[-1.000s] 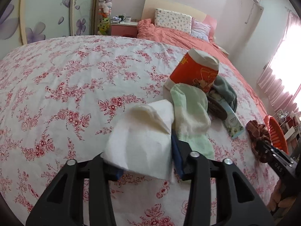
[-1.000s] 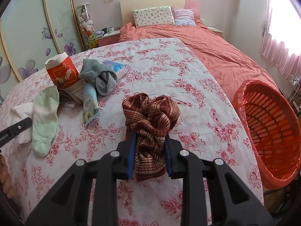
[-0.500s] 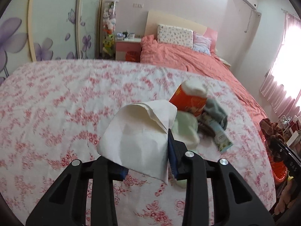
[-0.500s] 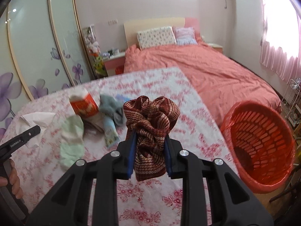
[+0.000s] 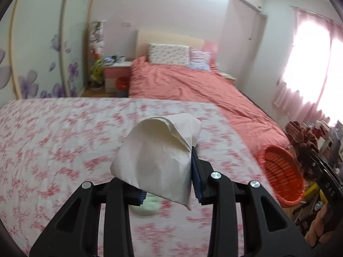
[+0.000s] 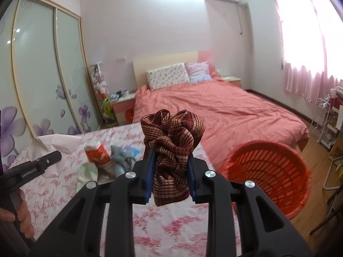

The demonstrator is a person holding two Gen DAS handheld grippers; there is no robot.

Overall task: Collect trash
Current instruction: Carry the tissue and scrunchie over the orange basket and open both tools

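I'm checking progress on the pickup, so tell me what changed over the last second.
Both grippers rose off the floral bedspread with their loads. The left gripper lifted the white tissue, its jaws closing slightly on it; the right gripper lifted the maroon striped cloth toward the orange basket. Unchanged: both grips hold, and the carton, socks and packet lie on the bed.

The white tissue (image 5: 157, 162) hides the left jaws' inner faces and most of the pale green sock (image 5: 146, 204) beneath. The flowered cloth (image 5: 53, 141) is smeared by motion blur. The orange basket (image 6: 272, 171) is partly hidden behind the right gripper's frame. Items on the nightstand (image 6: 123, 101) are too small to identify.
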